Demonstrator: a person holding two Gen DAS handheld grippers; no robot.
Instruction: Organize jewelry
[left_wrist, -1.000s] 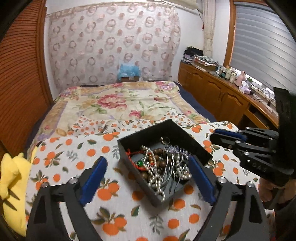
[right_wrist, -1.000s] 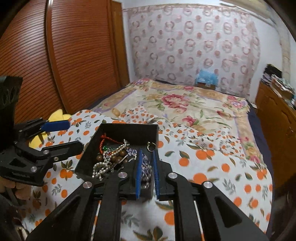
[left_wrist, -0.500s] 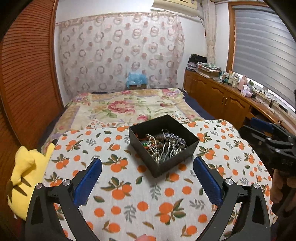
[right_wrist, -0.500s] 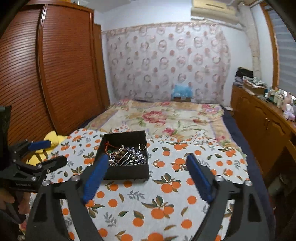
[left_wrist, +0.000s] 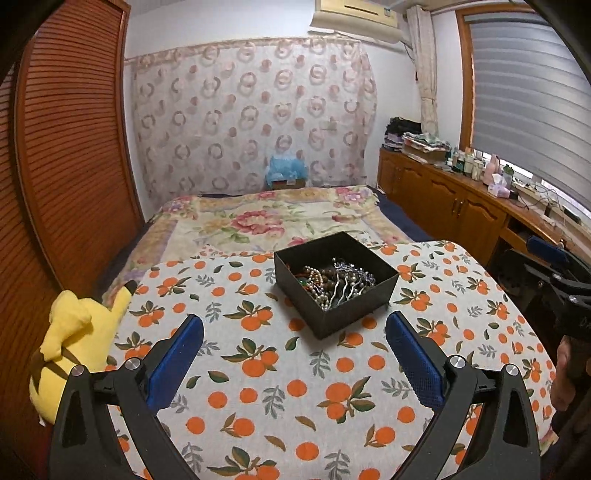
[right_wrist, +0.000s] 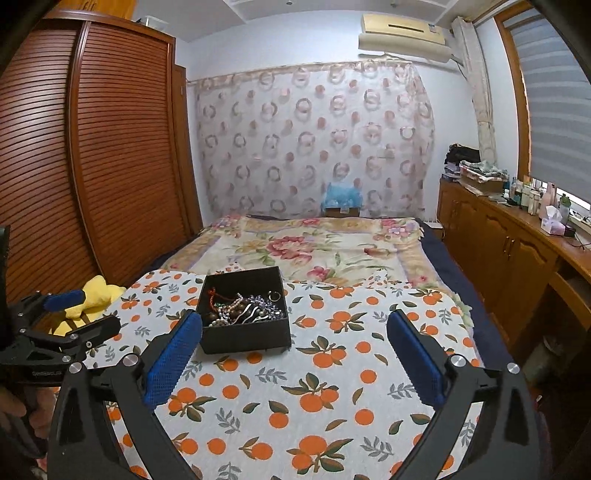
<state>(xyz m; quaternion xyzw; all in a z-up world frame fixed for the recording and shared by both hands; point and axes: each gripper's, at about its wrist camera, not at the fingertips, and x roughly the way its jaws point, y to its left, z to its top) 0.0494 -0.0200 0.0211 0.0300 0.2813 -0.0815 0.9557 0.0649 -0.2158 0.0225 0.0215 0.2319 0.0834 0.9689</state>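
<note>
A black open box (left_wrist: 360, 312) (right_wrist: 245, 336) stands on the orange-print tablecloth (left_wrist: 295, 387) (right_wrist: 332, 387). It holds a tangle of jewelry (left_wrist: 332, 280) (right_wrist: 242, 306): bead strands, a red cord, silver hair pins and a ring. My left gripper (left_wrist: 294, 325) is open just short of the box, with nothing between its fingers. My right gripper (right_wrist: 294, 321) hangs back from the box's right side; its jaws are opening wide and hold nothing. Each gripper also shows at the edge of the other's view: the right gripper (left_wrist: 554, 273), the left gripper (right_wrist: 66, 314).
A yellow plush toy (left_wrist: 74, 332) (right_wrist: 96, 295) lies at the table's left edge. Behind the table is a bed with a floral cover (left_wrist: 258, 218). A louvred wooden wardrobe (left_wrist: 74, 147) fills the left, and cluttered wooden cabinets (left_wrist: 461, 206) line the right.
Both grippers drew back and up from the box, which now looks smaller and farther. The right jaws went from nearly shut over the box to wide open.
</note>
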